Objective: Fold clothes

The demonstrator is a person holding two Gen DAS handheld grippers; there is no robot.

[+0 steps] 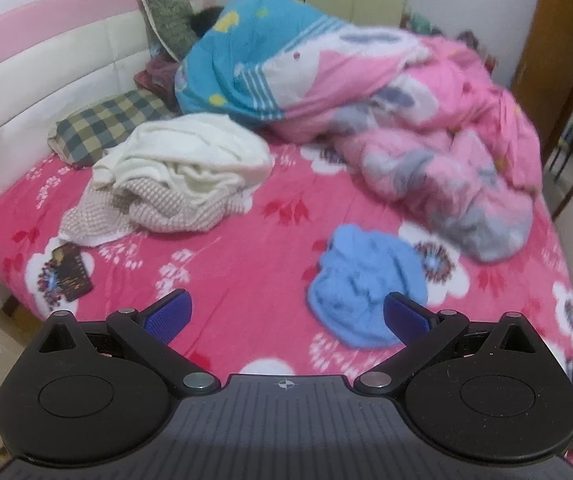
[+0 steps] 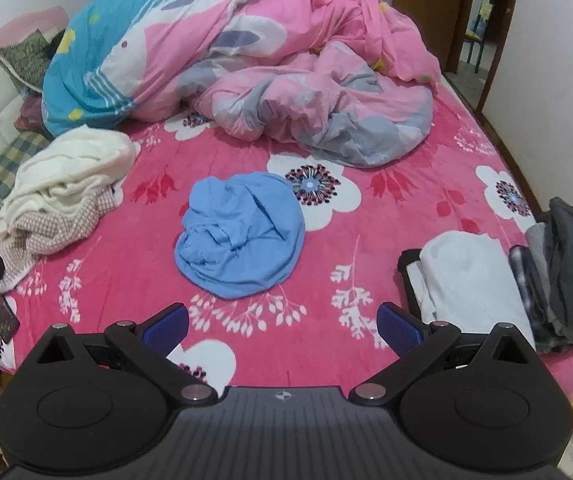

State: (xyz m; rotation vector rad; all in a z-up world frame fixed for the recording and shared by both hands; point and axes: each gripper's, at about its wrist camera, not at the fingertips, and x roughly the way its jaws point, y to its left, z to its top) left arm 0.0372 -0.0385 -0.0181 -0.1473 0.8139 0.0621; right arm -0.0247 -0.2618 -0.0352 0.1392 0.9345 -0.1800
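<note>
Both grippers hang over the near edge of a bed point(image 2: 426, 152) with a pink flower sheet. The left gripper point(image 1: 286, 316) has its jaws wide apart, with nothing between them. The right gripper point(image 2: 282, 322) is the same: jaws wide apart and holding nothing.

In the right wrist view, a blue garment point(image 2: 242, 236) lies in a crumpled ball near the middle of the bed, at about 12 o'clock from the right gripper. In the left wrist view the same blue garment point(image 1: 366, 284) sits at about 1 o'clock, just past the right-hand jaw. It is bunched up, not folded.

At about 10 o'clock in the right wrist view there is a messy pile of clothes point(image 2: 62, 192), cream on top and a waffle-knit beige piece under it. That pile is loose too.

At about 3 o'clock, near the right edge of the bed, a white piece point(image 2: 470, 276) lies fairly flat and neat, and dark grey clothes point(image 2: 570, 264) sit just beside it in a stack. These look folded, but I cannot be sure.

A big pink and blue quilt point(image 2: 286, 68) is heaped at the far side of the bed.

So I think part of the job is done: some clothes look tidy at the right, while the blue garment and the cream pile are not folded.
</note>
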